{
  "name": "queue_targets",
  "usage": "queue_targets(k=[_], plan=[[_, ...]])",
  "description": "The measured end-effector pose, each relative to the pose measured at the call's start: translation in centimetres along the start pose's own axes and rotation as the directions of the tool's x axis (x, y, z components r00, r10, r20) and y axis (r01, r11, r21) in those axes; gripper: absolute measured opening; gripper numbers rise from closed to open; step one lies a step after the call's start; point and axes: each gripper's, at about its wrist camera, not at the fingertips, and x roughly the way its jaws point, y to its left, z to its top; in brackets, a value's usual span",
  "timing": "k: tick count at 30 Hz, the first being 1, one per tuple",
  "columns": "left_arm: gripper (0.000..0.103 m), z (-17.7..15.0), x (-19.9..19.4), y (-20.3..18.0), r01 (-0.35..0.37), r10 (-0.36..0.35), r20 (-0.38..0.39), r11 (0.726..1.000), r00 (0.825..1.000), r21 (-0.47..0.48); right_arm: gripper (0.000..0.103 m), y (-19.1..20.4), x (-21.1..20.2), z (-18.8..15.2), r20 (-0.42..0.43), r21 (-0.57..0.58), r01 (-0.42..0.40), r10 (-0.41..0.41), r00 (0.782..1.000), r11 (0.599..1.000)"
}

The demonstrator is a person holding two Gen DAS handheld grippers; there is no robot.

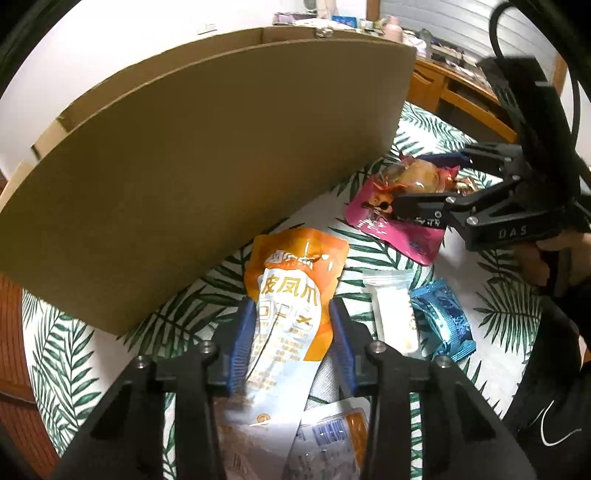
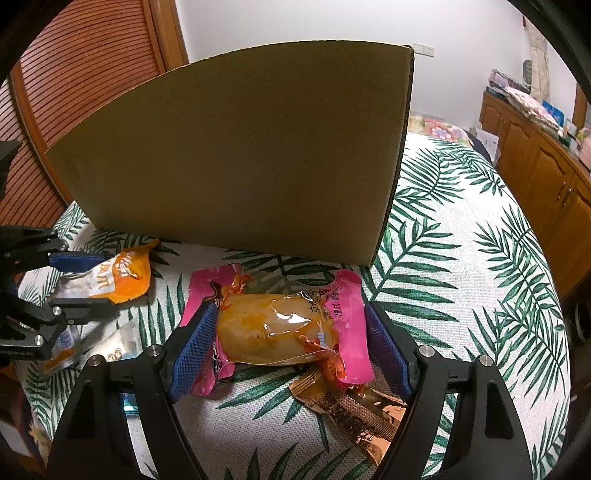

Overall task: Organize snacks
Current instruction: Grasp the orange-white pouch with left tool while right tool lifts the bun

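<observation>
**Cardboard wall, snacks on both sides**

Cardboard box [image 1: 207, 173] looms in the left wrist view, standing on the leaf-print bedspread [image 1: 66, 350]. Left tool [image 1: 291, 343] spread wide, blue pads flanking the orange chicken-feet pouch [image 1: 295, 291], whether they touch it is unclear. White sachet [image 1: 393, 310] and blue wrapper [image 1: 443, 317] lie just right of it.

Over to the right wrist view: right tool [image 2: 291, 347] open too, straddling the pink pouch [image 2: 280, 321], which lies on the bedspread just before the box. Copper wrapper [image 2: 354, 413] sits beneath its right finger.

White wall [image 2: 295, 22], wooden cabinets [image 2: 535, 162]
</observation>
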Motion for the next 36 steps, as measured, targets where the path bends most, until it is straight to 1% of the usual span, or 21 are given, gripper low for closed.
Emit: queue_targets(k=[4,11,17,20,21,23,29,32,36], plan=[[0.035,-0.3,-1.3,0.6,0.001,0.000,0.026,0.999,1.000,-0.032,0.082,0.0,0.0,0.0,0.000,-0.001,0.001,-0.001,1.000,1.000],[0.035,-0.7,-4.1,0.1,0.001,0.005,0.109,0.998,0.994,-0.059,0.084,0.8,0.3,-0.1,-0.012,-0.028,0.027,-0.027,1.000,0.999],[0.036,-0.8,-6.2,-0.8,0.013,-0.001,0.175,0.997,0.985,-0.070,0.085,1.8,0.6,-0.2,-0.024,-0.065,0.070,-0.071,0.997,0.995],[0.036,-0.9,-7.4,-1.0,0.015,0.002,0.209,0.997,0.978,-0.079,0.085,1.9,0.6,-0.2,-0.024,-0.065,0.071,-0.073,0.997,0.995],[0.036,-0.9,-7.7,-1.0,0.015,0.004,0.219,0.996,0.976,-0.083,0.084,1.9,0.6,-0.2,-0.023,-0.066,0.075,-0.076,0.997,0.995],[0.036,-0.8,-8.1,-1.0,0.017,0.004,0.229,0.996,0.973,-0.087,0.079,2.0,0.5,-0.2,-0.018,-0.070,0.075,-0.077,0.997,0.995],[0.036,-0.9,-9.4,-1.4,0.012,0.015,0.261,0.995,0.965,-0.103,0.067,2.3,0.0,-0.2,-0.007,-0.090,0.056,-0.057,0.998,0.994],[0.036,-1.2,-10.2,-1.5,0.013,0.018,0.272,0.994,0.962,-0.109,0.066,2.3,-0.7,-0.7,0.002,-0.075,0.040,-0.040,0.999,0.996],[0.036,-1.2,-10.7,-1.7,0.010,0.022,0.280,0.993,0.960,-0.113,0.066,2.2,-2.6,-0.6,0.043,-0.054,0.028,-0.026,0.999,0.998]])
